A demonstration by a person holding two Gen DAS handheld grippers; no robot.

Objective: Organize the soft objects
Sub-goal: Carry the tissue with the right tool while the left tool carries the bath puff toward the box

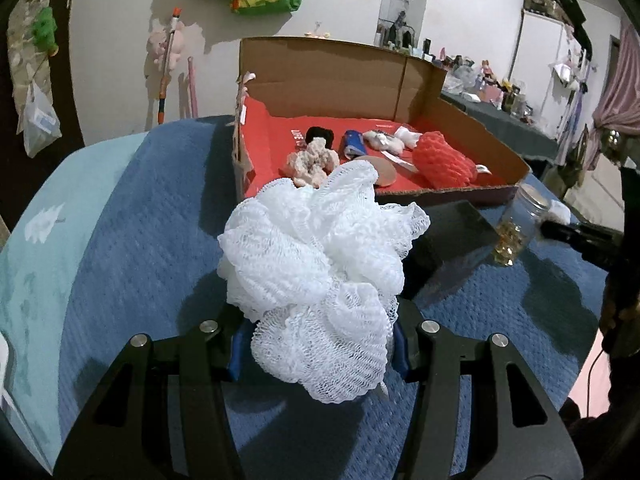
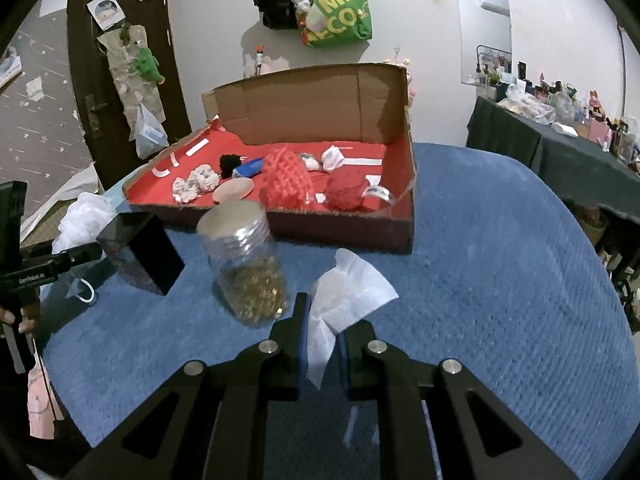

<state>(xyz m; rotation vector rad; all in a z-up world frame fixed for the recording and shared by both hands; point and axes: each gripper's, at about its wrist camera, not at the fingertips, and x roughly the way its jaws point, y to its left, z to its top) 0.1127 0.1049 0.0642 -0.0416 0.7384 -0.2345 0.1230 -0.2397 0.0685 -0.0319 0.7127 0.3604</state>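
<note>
My left gripper [image 1: 318, 344] is shut on a white mesh bath pouf [image 1: 320, 256], held above the blue cloth in front of the cardboard box [image 1: 344, 68]. The pouf also shows at the left of the right wrist view [image 2: 82, 220]. My right gripper [image 2: 322, 336] is shut on a white gauze pad [image 2: 348, 292], held just right of the jar. The box's red floor [image 2: 352, 172] holds several soft items: a red knit piece [image 1: 440, 160], a pink-white scrunchie [image 1: 314, 162], a black pom, a blue item, white puffs and a red ball [image 2: 346, 194].
A clear plastic jar [image 2: 248, 264] with gold bits stands on the blue cloth [image 2: 500, 280] near a black box [image 2: 148, 256]. A white face mask [image 2: 84, 290] lies at the left. A cluttered dark table [image 2: 560, 152] stands at the right.
</note>
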